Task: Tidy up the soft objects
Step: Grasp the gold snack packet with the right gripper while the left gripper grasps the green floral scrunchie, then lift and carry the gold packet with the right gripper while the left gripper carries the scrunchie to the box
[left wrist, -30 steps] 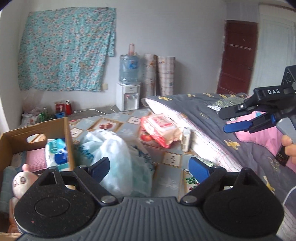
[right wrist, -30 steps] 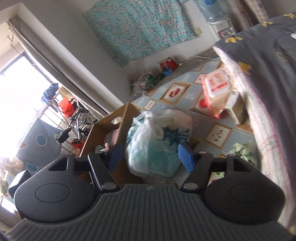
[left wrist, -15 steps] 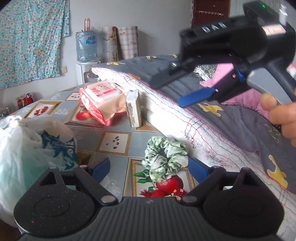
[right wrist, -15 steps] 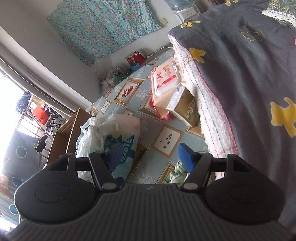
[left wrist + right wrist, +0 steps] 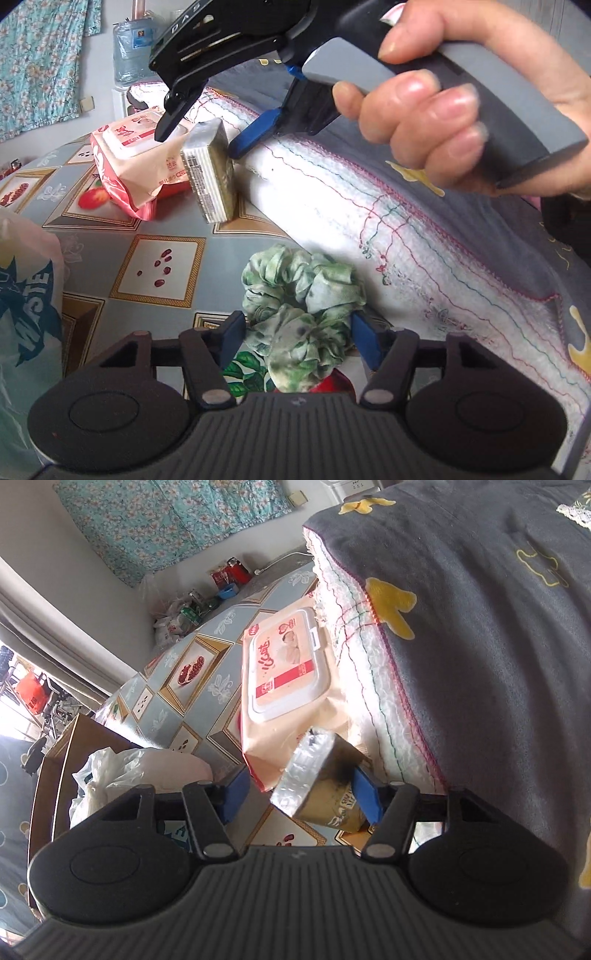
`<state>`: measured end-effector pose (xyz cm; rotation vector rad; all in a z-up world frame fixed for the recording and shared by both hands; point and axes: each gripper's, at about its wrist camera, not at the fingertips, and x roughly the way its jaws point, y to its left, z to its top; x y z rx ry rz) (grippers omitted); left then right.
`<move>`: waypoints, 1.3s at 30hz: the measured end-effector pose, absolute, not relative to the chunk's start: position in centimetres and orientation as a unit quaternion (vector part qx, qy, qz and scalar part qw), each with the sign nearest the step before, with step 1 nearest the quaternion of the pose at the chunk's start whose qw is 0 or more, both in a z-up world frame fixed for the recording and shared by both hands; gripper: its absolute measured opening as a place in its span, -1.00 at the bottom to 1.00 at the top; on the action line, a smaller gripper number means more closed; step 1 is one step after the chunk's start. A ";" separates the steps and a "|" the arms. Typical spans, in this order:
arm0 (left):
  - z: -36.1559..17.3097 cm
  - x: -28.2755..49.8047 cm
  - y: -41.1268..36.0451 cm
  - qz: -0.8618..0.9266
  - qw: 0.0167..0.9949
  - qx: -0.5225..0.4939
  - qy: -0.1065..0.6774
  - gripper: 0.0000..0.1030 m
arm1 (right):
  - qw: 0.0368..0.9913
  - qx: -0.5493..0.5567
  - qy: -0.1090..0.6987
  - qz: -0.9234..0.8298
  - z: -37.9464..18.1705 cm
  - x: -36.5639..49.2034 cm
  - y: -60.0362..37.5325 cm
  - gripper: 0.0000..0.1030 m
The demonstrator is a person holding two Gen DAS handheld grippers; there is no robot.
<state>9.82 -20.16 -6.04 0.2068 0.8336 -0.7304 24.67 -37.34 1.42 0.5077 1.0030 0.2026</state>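
Observation:
A green tie-dye scrunchie (image 5: 299, 295) lies on the patterned floor mat beside the bed. My left gripper (image 5: 299, 338) is low around it, jaws closing, with a blue pad close to each side and no visible squeeze. A gold-and-silver tissue pack (image 5: 210, 177) stands on edge against a pink wet-wipes pack (image 5: 136, 162). My right gripper (image 5: 197, 146), held by a hand (image 5: 443, 110), straddles the tissue pack. In the right wrist view the right gripper (image 5: 299, 797) is closing: one pad touches the tissue pack (image 5: 321, 775), the other stands clear of it. The wipes pack (image 5: 288, 664) lies behind.
The bed edge with its grey blanket (image 5: 480, 240) runs along the right. A white plastic bag (image 5: 26, 314) sits at the left, with a cardboard box (image 5: 55, 760) behind it. The fruit-patterned mat (image 5: 159, 266) lies between them. A water bottle (image 5: 133, 48) stands by the far wall.
Both grippers have dropped toward the floor and swung right toward the bed. The left now surrounds the scrunchie, the right the tissue pack. Both jaws have narrowed.

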 end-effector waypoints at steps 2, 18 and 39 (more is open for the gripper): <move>-6.1 10.0 -20.1 -0.347 0.845 0.092 0.396 -0.07 | 0.836 0.260 0.473 0.098 0.9 24.5 -37.9 -0.19; -4.0 7.9 -15.4 -0.279 0.868 0.065 0.406 -0.55 | 0.820 0.366 0.432 0.080 0.5 17.1 -41.7 -0.94; -4.3 6.8 -8.9 -0.213 0.878 0.054 0.426 -0.54 | 0.885 -0.078 0.428 0.163 0.9 23.7 -28.0 0.56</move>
